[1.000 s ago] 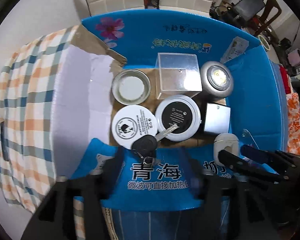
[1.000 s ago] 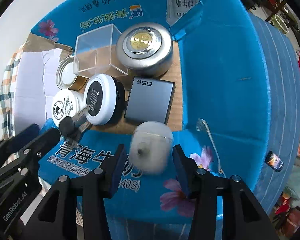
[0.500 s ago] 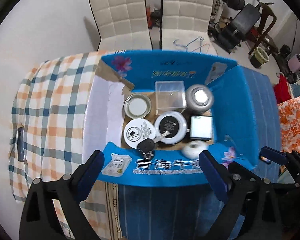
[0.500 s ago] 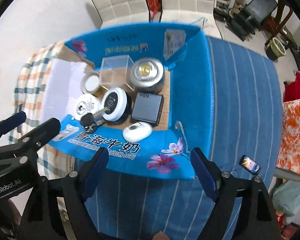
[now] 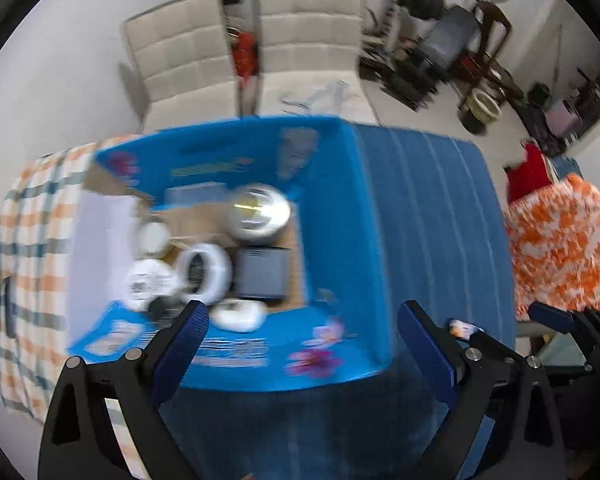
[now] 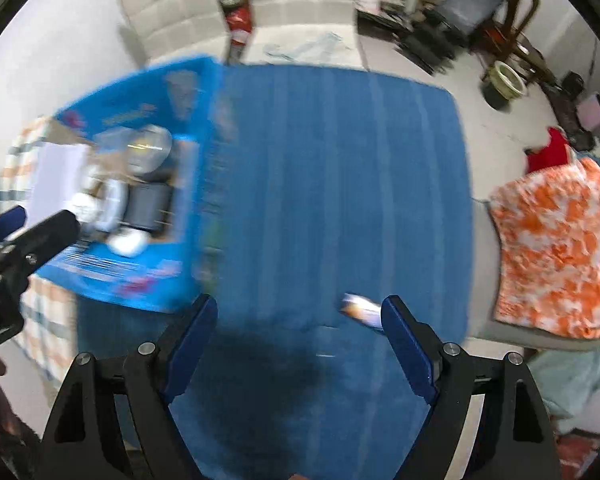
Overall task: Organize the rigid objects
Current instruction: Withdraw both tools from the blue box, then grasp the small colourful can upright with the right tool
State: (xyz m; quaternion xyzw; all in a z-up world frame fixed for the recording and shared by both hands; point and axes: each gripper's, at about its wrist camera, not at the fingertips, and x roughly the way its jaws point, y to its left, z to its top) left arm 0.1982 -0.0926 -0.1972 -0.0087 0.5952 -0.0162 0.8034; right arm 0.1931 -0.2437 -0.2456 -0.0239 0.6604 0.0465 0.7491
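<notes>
My left claw (image 5: 303, 336) hangs with its blue pads spread wide and nothing between them, and my right claw (image 6: 300, 332) is just as wide apart and empty. Half a second ago both sat lower and nearer the blue box (image 5: 340, 248); now they have swung to my right and the box has slid toward the left of both views. A second ago my right pads stood either side of the white oval case (image 5: 238, 314); it now lies inside the box against the near wall, beside the dark square block (image 5: 262, 280).

Outward from there, the white-rimmed round tin (image 5: 204, 274), the white labelled lid (image 5: 148, 284), the silver dome (image 5: 258, 212) and the smaller round lid (image 5: 152, 236) sit in the same cluster as before. One small printed object (image 6: 360, 309) lies on the blue striped cloth (image 6: 340, 200), well apart from the box and just inside my right claw's outer pad.

Motion blur smears everything: the box lettering is unreadable, the clear cube and the key are hard to pick out, and I cannot tell what the small object is. The checked cloth (image 5: 32, 240) is cut off at the left edge.
</notes>
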